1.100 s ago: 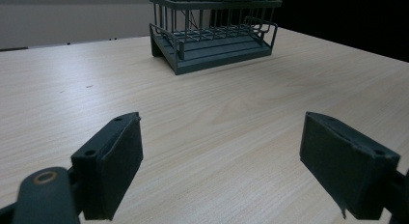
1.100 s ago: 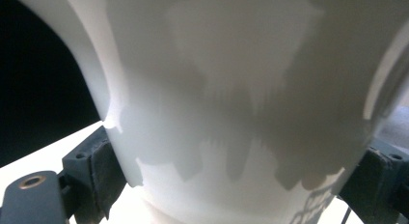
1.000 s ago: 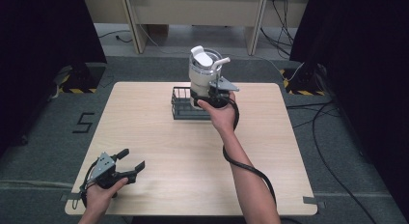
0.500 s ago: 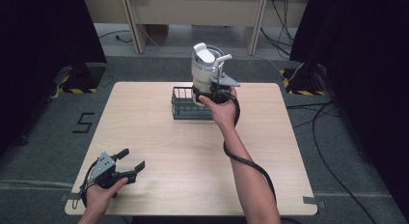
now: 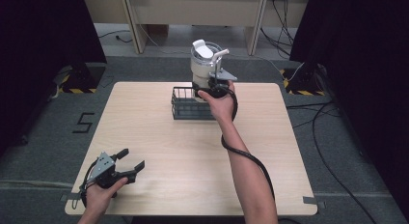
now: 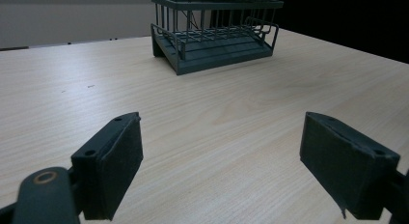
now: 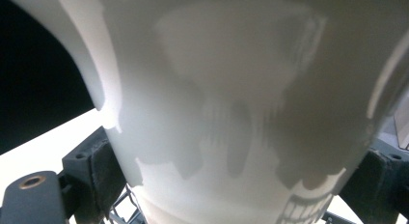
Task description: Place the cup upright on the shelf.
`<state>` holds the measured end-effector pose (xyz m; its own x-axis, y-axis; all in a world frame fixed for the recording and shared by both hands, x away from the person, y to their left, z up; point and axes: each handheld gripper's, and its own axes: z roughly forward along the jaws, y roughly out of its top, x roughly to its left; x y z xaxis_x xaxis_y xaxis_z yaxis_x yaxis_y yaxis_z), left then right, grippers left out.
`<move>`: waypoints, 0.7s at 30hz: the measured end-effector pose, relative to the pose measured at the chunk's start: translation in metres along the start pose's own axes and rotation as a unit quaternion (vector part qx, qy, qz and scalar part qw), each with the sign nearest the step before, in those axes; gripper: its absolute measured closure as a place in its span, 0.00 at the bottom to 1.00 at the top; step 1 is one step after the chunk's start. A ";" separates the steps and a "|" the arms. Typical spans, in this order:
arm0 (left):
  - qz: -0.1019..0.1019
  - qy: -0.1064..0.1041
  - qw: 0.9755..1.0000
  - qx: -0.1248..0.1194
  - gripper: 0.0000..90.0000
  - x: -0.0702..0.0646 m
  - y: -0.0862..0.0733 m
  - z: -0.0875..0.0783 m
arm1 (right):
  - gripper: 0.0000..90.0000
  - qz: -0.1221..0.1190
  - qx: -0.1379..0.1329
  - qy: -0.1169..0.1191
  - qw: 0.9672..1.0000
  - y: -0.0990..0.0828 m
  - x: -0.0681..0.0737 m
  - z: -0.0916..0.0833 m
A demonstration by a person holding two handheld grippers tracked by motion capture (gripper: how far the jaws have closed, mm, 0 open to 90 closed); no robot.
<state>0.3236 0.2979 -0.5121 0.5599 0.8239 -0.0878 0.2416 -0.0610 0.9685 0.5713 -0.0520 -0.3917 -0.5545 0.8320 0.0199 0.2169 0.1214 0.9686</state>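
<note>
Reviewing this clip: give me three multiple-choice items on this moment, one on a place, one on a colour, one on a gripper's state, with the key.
1. Where does the wire basket stand?
A. at the table's far middle
B. at the near left corner
C. on the floor

2. What colour is the cup held by the right gripper?
A. red
B. white
C. blue

3. How is the left gripper?
A. shut on the basket
B. shut on a cloth
C. open, holding nothing

Key: 1 A, the high view shows it toward the table's far edge. 2 B, its wall looks white in the right gripper view, between the jaws. 3 C, the left gripper view shows bare wood between the spread jaws.
</note>
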 end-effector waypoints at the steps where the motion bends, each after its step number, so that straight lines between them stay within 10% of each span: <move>1: 0.000 0.000 1.000 0.000 0.16 0.000 0.000 0.000 | 0.13 0.000 0.000 0.000 1.000 0.000 0.000 0.001; 21: -0.001 0.000 1.000 -0.003 0.16 0.001 0.000 -0.001 | 0.13 0.014 0.024 -0.007 1.000 -0.016 -0.005 0.024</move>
<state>0.3237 0.2991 -0.5119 0.5597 0.8238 -0.0896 0.2377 -0.0561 0.9697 0.5895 -0.0455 -0.4135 -0.5360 0.8431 0.0428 0.2699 0.1231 0.9550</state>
